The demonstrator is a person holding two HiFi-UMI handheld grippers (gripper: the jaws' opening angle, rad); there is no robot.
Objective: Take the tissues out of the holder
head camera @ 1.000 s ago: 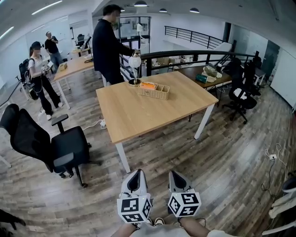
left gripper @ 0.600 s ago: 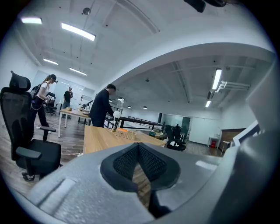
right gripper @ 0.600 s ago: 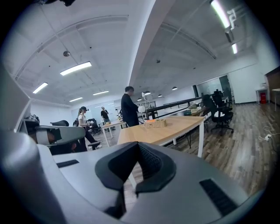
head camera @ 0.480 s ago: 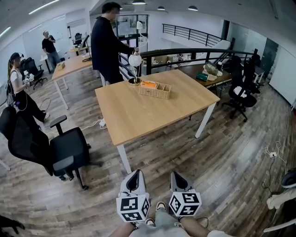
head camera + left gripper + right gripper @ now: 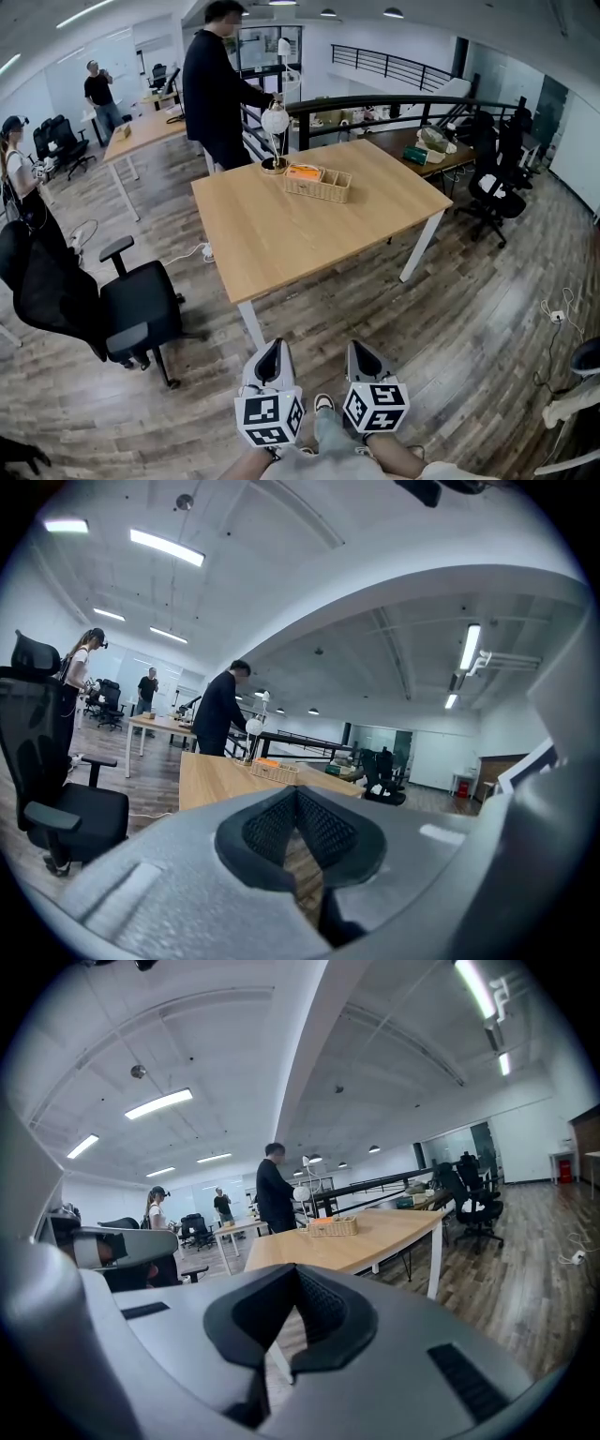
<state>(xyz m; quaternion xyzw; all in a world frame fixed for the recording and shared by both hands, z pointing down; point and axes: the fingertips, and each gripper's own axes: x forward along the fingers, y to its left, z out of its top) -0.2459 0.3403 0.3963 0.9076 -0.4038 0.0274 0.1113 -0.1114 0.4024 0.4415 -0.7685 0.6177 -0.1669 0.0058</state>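
Standing well back from the counter (image 5: 281, 234); no contact with anything, task not yet begun.

Left gripper (image 5: 272, 349): jaws together at the tips, nothing between them. Right gripper (image 5: 362, 351): the same, shut and empty. Both are low in the head view, side by side and pointing toward the counter.

Holder (image 5: 330, 190): a shallow wicker basket on the far part of the counter, just beside a small lamp (image 5: 274, 124). An orange pack (image 5: 302, 172) lies in the basket's end nearest the lamp; I take this for the tissues. Too far off to tell whether it is a wrapped pack or a box, or whether a sheet sticks out.

Handling, as a judgement:
- Tissues will be light and soft and will crush under a hard pinch.
- If film-wrapped, the surface may be slippery.
- Best hold looks like the upper part of the pack that stands above the basket rim, pinched across its narrow side.
- The basket also looks light and may lift or slide with the pack, so one gripper should steady its rim.

A person in dark clothes (image 5: 217, 89) stands at the counter's far edge, near the lamp. An office chair (image 5: 131, 305) stands off the counter's left side.
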